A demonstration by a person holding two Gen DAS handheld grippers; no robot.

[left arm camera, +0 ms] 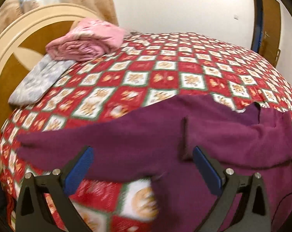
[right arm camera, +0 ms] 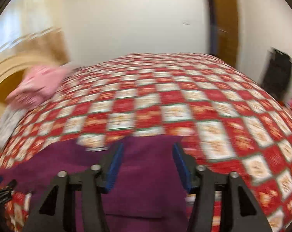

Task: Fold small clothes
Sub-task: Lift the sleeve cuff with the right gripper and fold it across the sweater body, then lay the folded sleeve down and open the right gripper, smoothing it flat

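Observation:
A dark purple garment (left arm camera: 165, 135) lies spread on the bed's red and white checked cover (left arm camera: 146, 73), one sleeve reaching left. My left gripper (left arm camera: 142, 151) hovers over its lower part with the blue pads (left arm camera: 82, 166) wide apart and nothing between them. In the blurred right wrist view the same purple garment (right arm camera: 146, 174) lies below my right gripper (right arm camera: 148, 147). That gripper is open, its blue pads (right arm camera: 115, 164) apart and not pressing on the cloth.
A folded pink cloth (left arm camera: 88, 40) rests on a pale grey patterned one (left arm camera: 39, 79) at the bed's far left, by the cream and brown headboard (left arm camera: 8, 61). A wooden door (left arm camera: 268, 23) stands at the back right. A dark object (right arm camera: 277, 71) sits beyond the bed's right edge.

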